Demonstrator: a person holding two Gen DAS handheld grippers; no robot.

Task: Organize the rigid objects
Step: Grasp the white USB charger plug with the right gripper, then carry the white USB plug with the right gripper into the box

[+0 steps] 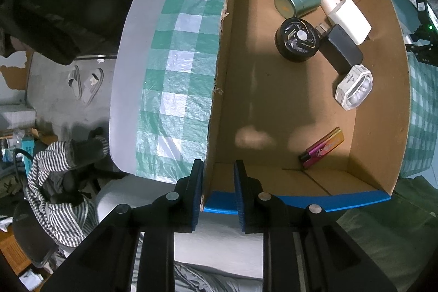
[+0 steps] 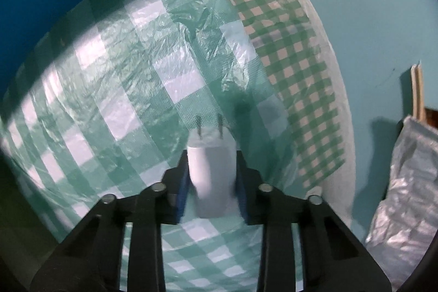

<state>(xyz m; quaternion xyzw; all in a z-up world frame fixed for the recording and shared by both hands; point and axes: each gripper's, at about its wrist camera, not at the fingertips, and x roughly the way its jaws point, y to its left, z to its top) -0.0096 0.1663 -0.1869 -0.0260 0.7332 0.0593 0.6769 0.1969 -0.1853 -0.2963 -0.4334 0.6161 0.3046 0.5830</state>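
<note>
The white plastic two-pronged plug adapter [image 2: 212, 177] sits between the blue pads of the right gripper [image 2: 212, 182], its two metal prongs pointing away from the jaws toward the green-and-white checked plastic tablecloth [image 2: 115, 89] just beyond the fingertips. The pads press on both flanks of its smooth body, so the right gripper is closed on it, jaws only as far apart as the adapter is wide. The hold looks shallow: the pads cover only the lower part of the smooth shell, and the picture is smeared with motion, so the adapter could pivot or slide out if it is swung fast. The prongs lead, and could snag or tear the thin crinkled cloth if dragged across it. The left gripper [image 1: 219, 193] is nearly closed over a corner of the large brown cardboard box with blue-taped rim [image 1: 301, 199]; the ragged side wall sits against one pad, though I cannot tell how firmly the other pad bears on it. If that hold slips, the light box may shift when something drops in. Ahead of the left fingertips, inside the box, lie a green metal tin [image 1: 298, 0], a black round fan [image 1: 298, 40], a white charger block [image 1: 349, 19], a dark power bank [image 1: 342, 48], a white earbud case [image 1: 354, 86] and a pink-and-gold lighter [image 1: 321, 148]. Dropping the adapter onto that crowded far cluster could knock pieces about; the bare floor nearer the left gripper looks safer.
</note>
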